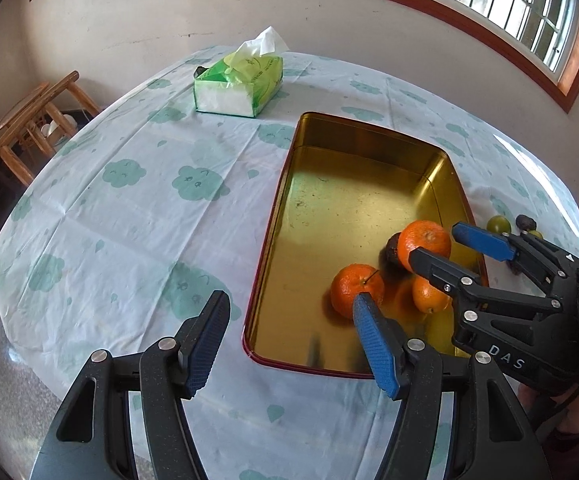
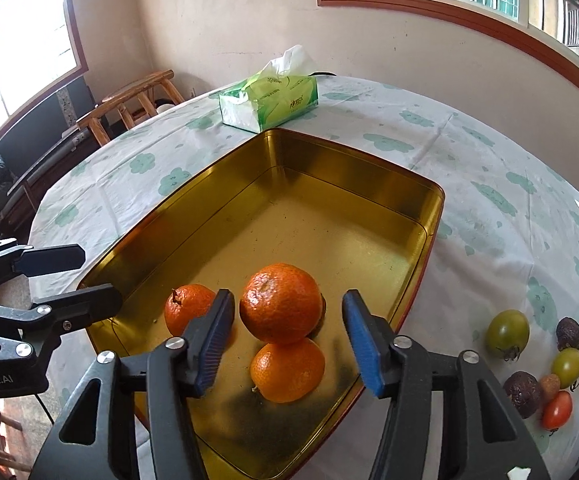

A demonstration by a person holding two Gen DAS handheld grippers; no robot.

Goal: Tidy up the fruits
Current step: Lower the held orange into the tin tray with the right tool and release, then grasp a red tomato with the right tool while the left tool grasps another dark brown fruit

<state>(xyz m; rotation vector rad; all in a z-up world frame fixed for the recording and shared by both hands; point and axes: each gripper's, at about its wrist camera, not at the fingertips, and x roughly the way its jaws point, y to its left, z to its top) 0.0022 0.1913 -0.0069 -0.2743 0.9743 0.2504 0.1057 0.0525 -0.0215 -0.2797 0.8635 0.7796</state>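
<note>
Fruit sits in and beside a gold metal tin on a round table covered with a pale cloth printed with green clouds. Three oranges cluster at the tin's near end: the largest orange rides on top of a second orange, with a third orange just to the left. A dark fruit hides mostly behind the large one. Outside the tin, on the cloth to its right, lie green tomatoes, a red tomato and dark wrinkled fruits; one small brownish piece among them is hard to identify. A green tissue pack stands beyond the tin's far end, and wooden chairs stand past the table.

The right tool hovers over the tin's near end, blue pads spread wide either side of the largest orange, gripping nothing. The left tool hangs over the tin's near left corner, also spread wide and empty; one pad partly blocks its view of the third orange. Both handles are cut off by the frame edge.
</note>
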